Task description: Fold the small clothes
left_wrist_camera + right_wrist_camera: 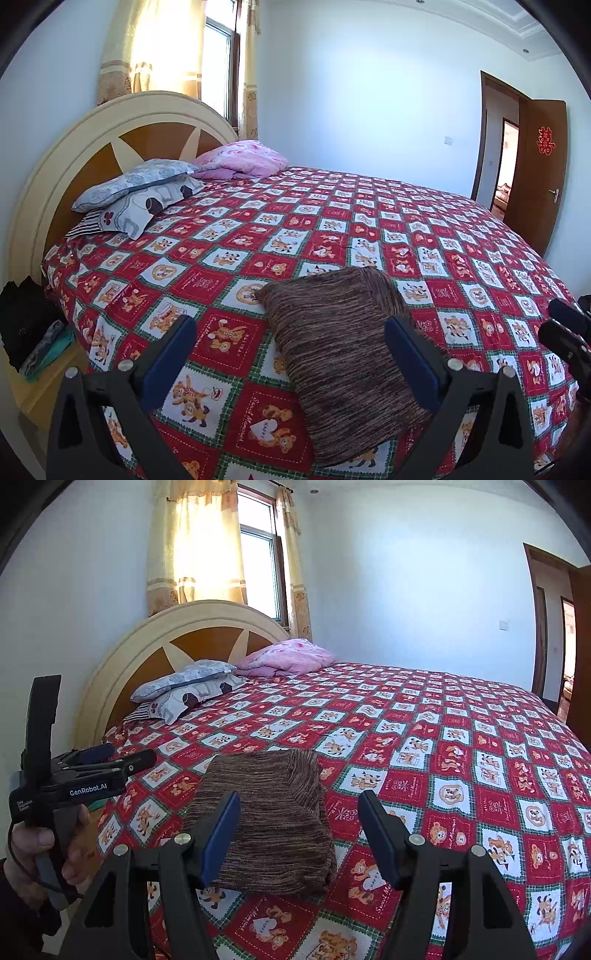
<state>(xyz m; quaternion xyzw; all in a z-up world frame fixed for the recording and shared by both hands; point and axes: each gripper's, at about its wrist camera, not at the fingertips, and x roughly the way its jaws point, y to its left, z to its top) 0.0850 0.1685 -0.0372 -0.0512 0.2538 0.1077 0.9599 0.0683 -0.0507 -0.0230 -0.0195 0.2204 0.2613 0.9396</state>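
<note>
a: both claws hang just off the near edge of the bed (461,236), jaws wide apart, holding nothing: left claw (290,345), right claw (299,830). the folded brown garment (266,819) lies flat on the bedspread near that edge.

b: risks?

a: i'd guess a pinch on only the top layer would peel the fold open; catching the bedspread would drag it along. the knit looks soft, ribbed and streaky, roughly rectangular. the spread is a smooth printed patchwork. farther off, plump pillows (140,192) against a curved headboard (122,122).
</note>
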